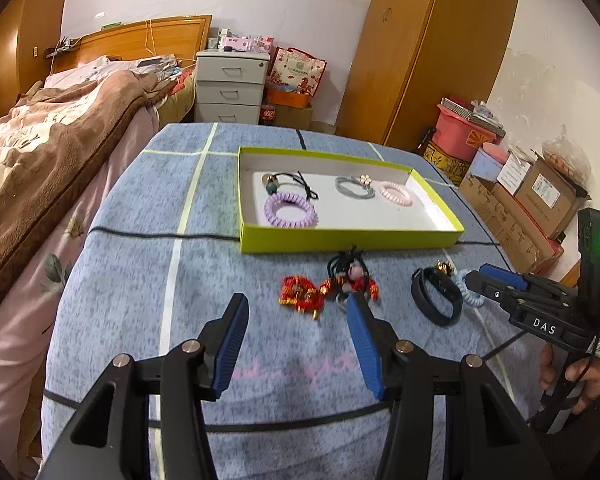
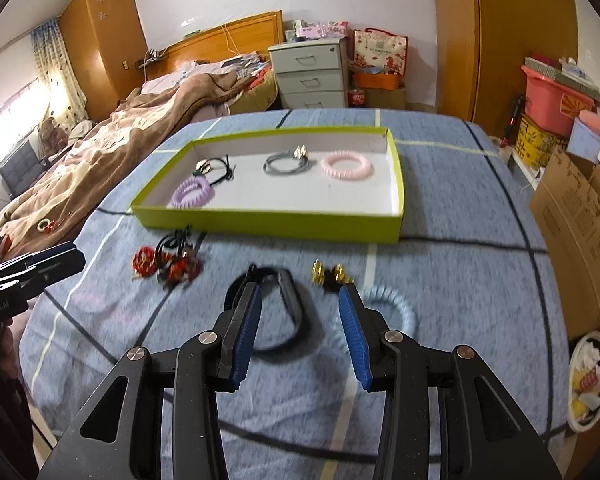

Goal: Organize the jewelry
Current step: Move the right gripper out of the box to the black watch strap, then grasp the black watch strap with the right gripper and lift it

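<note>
A lime-green tray [image 1: 340, 238] [image 2: 260, 220] on the blue checked cloth holds a purple coil tie [image 1: 290, 210], a pink coil tie [image 1: 396, 194], a grey tie [image 1: 354, 186] and a black beaded tie [image 1: 284, 184]. In front of it lie red tasselled ornaments [image 1: 302, 294] [image 2: 168, 266], a black band [image 1: 436, 296] [image 2: 288, 300], a gold-charm piece [image 2: 332, 274] and a pale blue coil tie [image 2: 396, 308]. My left gripper [image 1: 298, 300] hovers open just short of the red ornaments. My right gripper [image 2: 300, 289] is open above the black band and the blue coil, holding nothing.
A bed with a brown blanket [image 1: 60, 140] runs along the left. White drawers [image 1: 230, 86] stand behind the table, cardboard boxes [image 1: 540, 200] at the right. A black cable [image 1: 160, 236] crosses the cloth. A plate of food [image 2: 588, 380] sits low at the right.
</note>
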`<move>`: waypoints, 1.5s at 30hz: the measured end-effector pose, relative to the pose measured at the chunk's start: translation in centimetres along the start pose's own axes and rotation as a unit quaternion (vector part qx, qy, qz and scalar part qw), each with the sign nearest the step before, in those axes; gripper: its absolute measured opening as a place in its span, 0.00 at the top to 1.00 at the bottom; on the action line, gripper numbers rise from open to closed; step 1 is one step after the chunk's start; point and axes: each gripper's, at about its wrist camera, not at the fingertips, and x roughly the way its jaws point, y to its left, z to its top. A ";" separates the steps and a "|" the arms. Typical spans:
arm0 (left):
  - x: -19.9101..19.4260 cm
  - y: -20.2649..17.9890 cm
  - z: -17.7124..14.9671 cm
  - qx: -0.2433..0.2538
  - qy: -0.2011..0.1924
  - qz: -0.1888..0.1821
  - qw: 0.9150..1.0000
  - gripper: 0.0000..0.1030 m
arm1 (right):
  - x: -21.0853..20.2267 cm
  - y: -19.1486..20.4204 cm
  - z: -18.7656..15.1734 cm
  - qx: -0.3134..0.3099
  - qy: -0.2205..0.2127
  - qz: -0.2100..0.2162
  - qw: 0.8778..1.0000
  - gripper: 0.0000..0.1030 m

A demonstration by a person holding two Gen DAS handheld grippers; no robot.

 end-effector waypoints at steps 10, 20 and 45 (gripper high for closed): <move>0.9 0.5 -1.2 -0.002 0.020 -0.006 1.000 0.48 | 1.7 0.7 -1.0 -0.006 0.028 0.002 1.000 0.60; 1.9 1.3 -0.7 -0.008 0.029 -0.013 0.999 0.48 | 3.4 1.2 -0.9 -0.022 0.048 -0.027 0.998 0.60; 6.0 0.4 0.5 -0.006 0.062 0.031 0.998 0.48 | 1.5 -1.2 -1.0 0.029 0.021 0.007 0.999 0.87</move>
